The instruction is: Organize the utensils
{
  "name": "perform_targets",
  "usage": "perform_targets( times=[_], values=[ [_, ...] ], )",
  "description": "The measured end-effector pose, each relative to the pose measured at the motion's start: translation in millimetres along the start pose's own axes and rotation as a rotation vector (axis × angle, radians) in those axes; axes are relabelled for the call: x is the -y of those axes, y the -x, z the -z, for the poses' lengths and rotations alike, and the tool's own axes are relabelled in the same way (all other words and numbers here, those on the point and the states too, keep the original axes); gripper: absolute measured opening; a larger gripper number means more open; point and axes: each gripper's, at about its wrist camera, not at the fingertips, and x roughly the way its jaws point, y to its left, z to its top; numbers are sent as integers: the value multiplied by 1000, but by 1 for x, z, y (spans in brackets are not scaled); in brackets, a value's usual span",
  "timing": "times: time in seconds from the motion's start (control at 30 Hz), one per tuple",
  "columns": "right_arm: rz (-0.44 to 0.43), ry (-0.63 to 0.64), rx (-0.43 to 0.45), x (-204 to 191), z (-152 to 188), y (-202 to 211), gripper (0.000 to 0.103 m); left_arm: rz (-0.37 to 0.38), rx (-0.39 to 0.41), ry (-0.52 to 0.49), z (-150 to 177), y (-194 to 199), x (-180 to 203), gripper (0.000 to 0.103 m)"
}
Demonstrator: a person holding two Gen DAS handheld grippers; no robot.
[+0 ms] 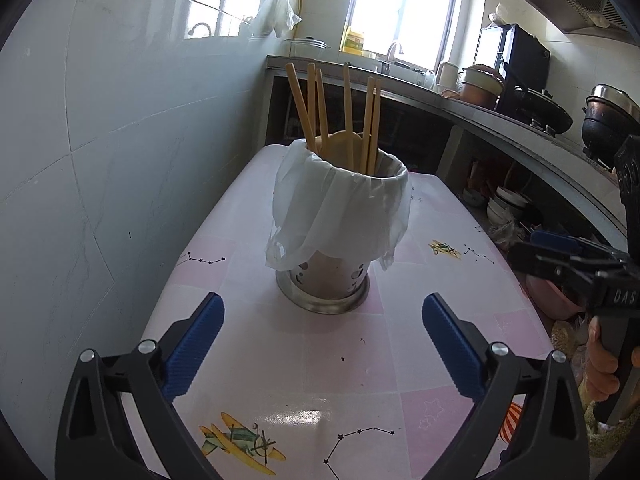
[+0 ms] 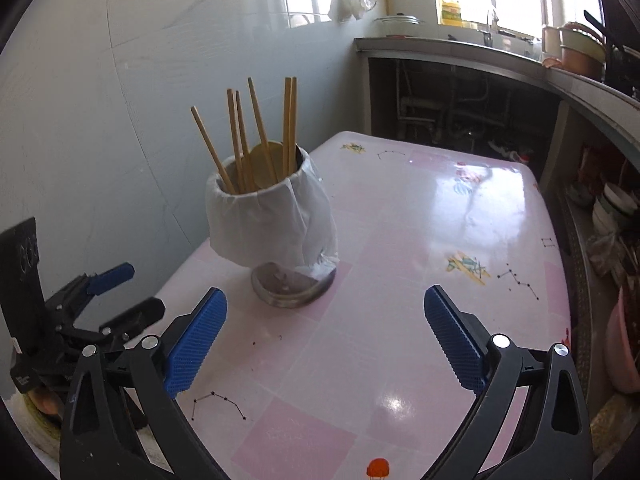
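A perforated metal utensil holder (image 1: 325,280) (image 2: 280,284) lined with a white plastic bag (image 1: 340,216) (image 2: 272,220) stands on the pink patterned table (image 1: 280,360) (image 2: 400,280). Several wooden chopsticks (image 1: 348,120) (image 2: 260,132) and a round wooden spoon (image 1: 340,146) (image 2: 266,164) stick up out of it. My left gripper (image 1: 322,344) is open just in front of the holder, with nothing between its blue pads. My right gripper (image 2: 326,340) is also open and empty, near and to the right of the holder. Each gripper shows at the other view's edge: right gripper (image 1: 532,254), left gripper (image 2: 142,288).
A tiled wall (image 1: 100,160) runs along the table's left side. Behind and to the right is a kitchen counter (image 1: 500,128) with pots, a sink tap and a black appliance. Bowls (image 2: 612,204) and a pink basin (image 2: 624,352) sit low beside the table's right edge.
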Motion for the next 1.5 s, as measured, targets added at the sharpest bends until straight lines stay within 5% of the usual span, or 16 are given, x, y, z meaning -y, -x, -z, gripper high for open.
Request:
perform_targets(
  times=[0.67, 1.5],
  values=[
    [370, 55, 142, -8, 29, 34, 95, -221, -8, -79, -6, 10, 28, 97],
    [346, -92, 52, 13, 50, 35, 95, -262, -83, -1, -5, 1, 21, 97]
  ],
)
